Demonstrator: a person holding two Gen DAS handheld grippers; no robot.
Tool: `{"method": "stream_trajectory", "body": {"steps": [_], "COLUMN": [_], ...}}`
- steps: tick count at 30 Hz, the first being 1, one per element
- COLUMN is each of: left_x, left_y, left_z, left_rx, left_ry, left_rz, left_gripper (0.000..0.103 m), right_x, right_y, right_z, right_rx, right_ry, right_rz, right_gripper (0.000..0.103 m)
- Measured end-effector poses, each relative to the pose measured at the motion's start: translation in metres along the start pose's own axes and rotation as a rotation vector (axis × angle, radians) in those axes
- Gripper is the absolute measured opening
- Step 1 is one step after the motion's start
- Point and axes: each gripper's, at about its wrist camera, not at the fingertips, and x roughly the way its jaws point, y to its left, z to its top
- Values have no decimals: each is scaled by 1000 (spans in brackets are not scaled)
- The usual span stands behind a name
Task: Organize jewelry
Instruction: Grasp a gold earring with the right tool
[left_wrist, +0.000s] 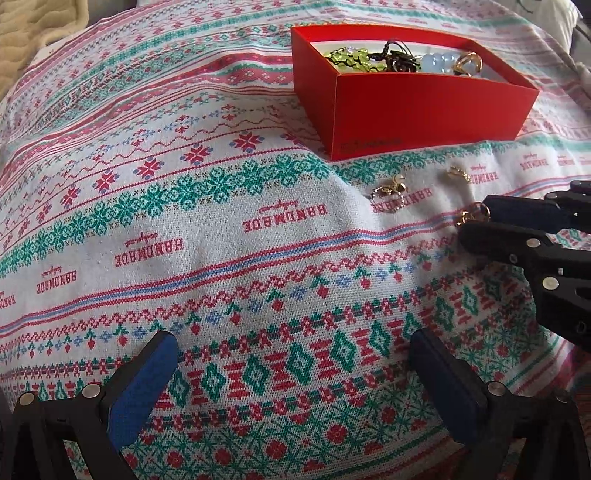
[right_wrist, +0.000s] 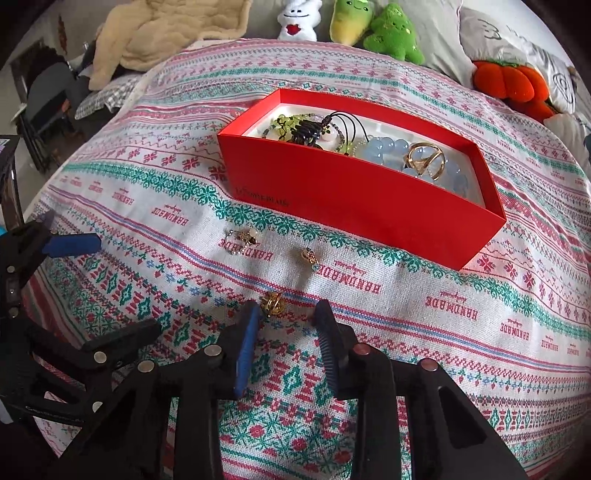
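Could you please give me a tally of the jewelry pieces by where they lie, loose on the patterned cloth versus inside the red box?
Loose on the cloth: 3 (gold filigree ring, gold blue-stone ring, pearl drop earring)
Inside the red cardboard box: 4 (green bead bracelet, black cord charm, pale blue bead bracelet, large gold ring)
Total: 7

A home bedroom: plush toys (right_wrist: 373, 26) and pillows (right_wrist: 517, 44) line a bed under a patterned cloth (right_wrist: 443, 332).

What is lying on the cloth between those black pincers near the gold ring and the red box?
In the right wrist view, one small gold earring lies on the patterned cloth between right gripper and red box.
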Motion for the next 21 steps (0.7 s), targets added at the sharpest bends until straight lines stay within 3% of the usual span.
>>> {"method": "stream_trajectory", "body": {"steps": [6,12,17,21], "left_x": [-9,-8,3,14], "left_y": [-4,-18,-24,-29], "left_z": [11,30,46,54], "left_rx": [14,30,29,35], "left_ry": [-55,-61,-52,-34], "left_rz": [-46,-176,-224,-225], "left_gripper": [84,57,39,35], "right_x": [-1,-6,-7,-10], "right_y": [-6,-11,-23,-29], "right_z": [3,3,-2,-3], "right_rx": [4,21,79,94], "right_ry": [7,19,39,38], "right_rz": [5,31,77,80], "right_gripper": [6,4,6,11]}}
